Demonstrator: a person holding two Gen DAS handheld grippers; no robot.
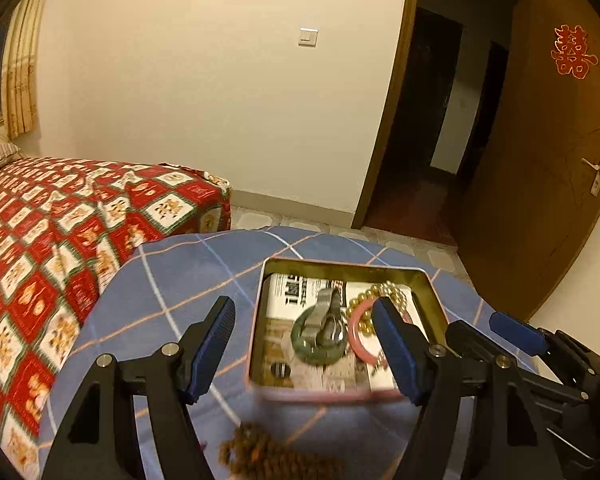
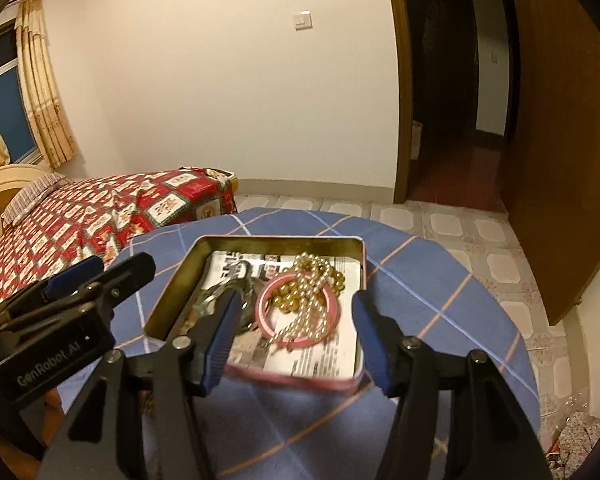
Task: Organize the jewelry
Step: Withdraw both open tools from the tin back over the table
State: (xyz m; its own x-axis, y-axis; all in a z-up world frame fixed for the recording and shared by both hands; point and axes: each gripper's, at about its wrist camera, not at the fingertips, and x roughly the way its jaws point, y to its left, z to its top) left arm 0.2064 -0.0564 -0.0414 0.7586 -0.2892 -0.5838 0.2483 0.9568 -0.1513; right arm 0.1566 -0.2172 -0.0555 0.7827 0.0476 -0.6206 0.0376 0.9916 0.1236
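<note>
An open pink tin lined with printed paper sits on the blue checked table. Inside lie a pink bangle, gold beads, a pearl strand, a green jade ring and a grey metal piece. My left gripper is open and empty, hovering at the tin's near left. My right gripper is open and empty above the tin's near edge; it also shows in the left wrist view. A brown bead string lies on the cloth before the tin.
The blue checked cloth covers a small round table. A bed with a red patterned cover stands to the left. An open brown door and tiled floor lie to the right.
</note>
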